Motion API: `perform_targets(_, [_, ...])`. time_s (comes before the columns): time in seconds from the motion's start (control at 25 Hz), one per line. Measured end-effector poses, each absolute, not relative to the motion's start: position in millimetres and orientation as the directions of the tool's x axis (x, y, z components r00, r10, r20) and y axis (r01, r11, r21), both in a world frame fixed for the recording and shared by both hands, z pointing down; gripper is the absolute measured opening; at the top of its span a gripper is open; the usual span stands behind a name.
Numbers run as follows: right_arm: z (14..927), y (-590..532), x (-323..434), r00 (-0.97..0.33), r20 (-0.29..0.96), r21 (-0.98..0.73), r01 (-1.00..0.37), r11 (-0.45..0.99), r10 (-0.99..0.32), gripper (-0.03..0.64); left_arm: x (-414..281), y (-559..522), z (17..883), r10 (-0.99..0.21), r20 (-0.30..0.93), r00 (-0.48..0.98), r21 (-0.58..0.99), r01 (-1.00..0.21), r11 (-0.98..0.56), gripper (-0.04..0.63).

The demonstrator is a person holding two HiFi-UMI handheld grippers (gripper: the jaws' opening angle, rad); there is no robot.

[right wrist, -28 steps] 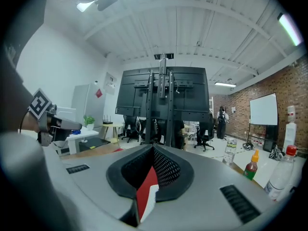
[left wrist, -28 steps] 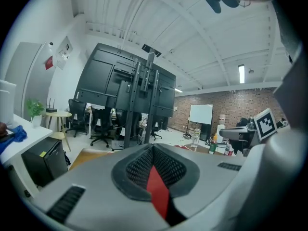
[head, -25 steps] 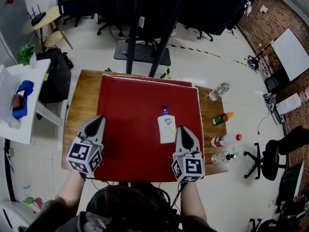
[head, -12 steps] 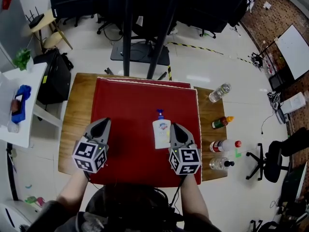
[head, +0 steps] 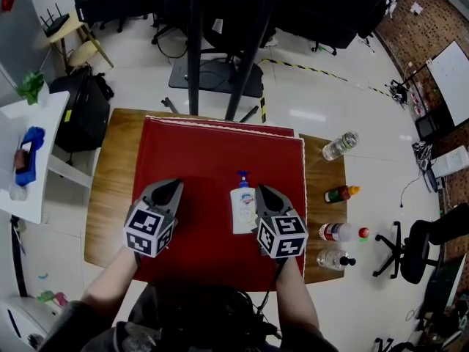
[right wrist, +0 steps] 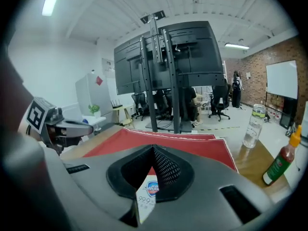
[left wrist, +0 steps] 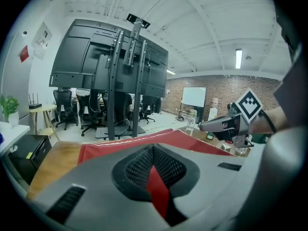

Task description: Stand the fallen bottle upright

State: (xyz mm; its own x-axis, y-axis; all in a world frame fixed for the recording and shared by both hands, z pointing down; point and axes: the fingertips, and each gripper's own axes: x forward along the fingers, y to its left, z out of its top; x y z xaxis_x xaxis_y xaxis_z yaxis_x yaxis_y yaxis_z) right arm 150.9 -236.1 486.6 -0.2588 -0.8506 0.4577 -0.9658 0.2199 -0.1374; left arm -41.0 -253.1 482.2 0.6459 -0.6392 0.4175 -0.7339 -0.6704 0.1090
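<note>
Nothing of the job is done yet: the bottle lies flat on the red cloth (head: 198, 152) that covers most of the wooden table (head: 110, 189), and both tools are empty.

At far left, the left gripper (head: 172, 186) hovers low over the cloth, well apart from the bottle. Its own view shows the jaws drawn together at the tips, with only a sliver of red cloth in the slot behind them. It grasps nothing and touches nothing that can be seen.

At centre lies the white pump bottle (head: 242, 213), on its side with the blue pump head pointing to the far edge of the table and the label facing up.

Just beside the bottle's right flank sits the right gripper (head: 264, 192), its tips level with the bottle's shoulder. Its jaws are likewise clenched at the tips. The bottle's label shows through the slot beneath them, so the tool appears to ride just over or against the bottle rather than around it; whether it actually touches cannot be told.

On the bare wood at far right, a clear water bottle (head: 339, 145) and a red sauce bottle (head: 341, 193) stand upright, clear of the work.

What is left, by this reading, is the whole task: open a tool, take hold of the bottle, tip it onto its base and let go.
</note>
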Motion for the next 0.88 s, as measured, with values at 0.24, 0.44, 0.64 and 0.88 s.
perform_targets(0.24, [520.0,-256.6,149.6,-0.3,0.542,-0.153,-0.954,0.259,-0.785,0.006,-23.7,-274.3,504.4,-0.627,0.443,0.641,0.14,-0.74,-0.658,0.012])
perform_targets(0.44, [537.6,-269.0,148.4,-0.331,0.584,-0.174,-0.943,0.284,-0.741,0.006,-19.5,-288.1,518.7,-0.621,0.47,0.627,0.128,-0.745,-0.655,0.012])
perform_targets(0.64, [551.3,-279.5,148.2,-0.348,0.643,-0.172,-0.934,0.314,-0.682,0.006,-15.6,-298.6,530.1,-0.61,0.486,0.626,0.136,-0.743,-0.655,0.012])
perform_targets(0.88, [566.0,-287.1,149.0,-0.369,0.688,-0.189,-0.923,0.336,-0.626,0.006,-4.6,-306.3,540.4,-0.597,0.493,0.632,0.146,-0.737,-0.66,0.012])
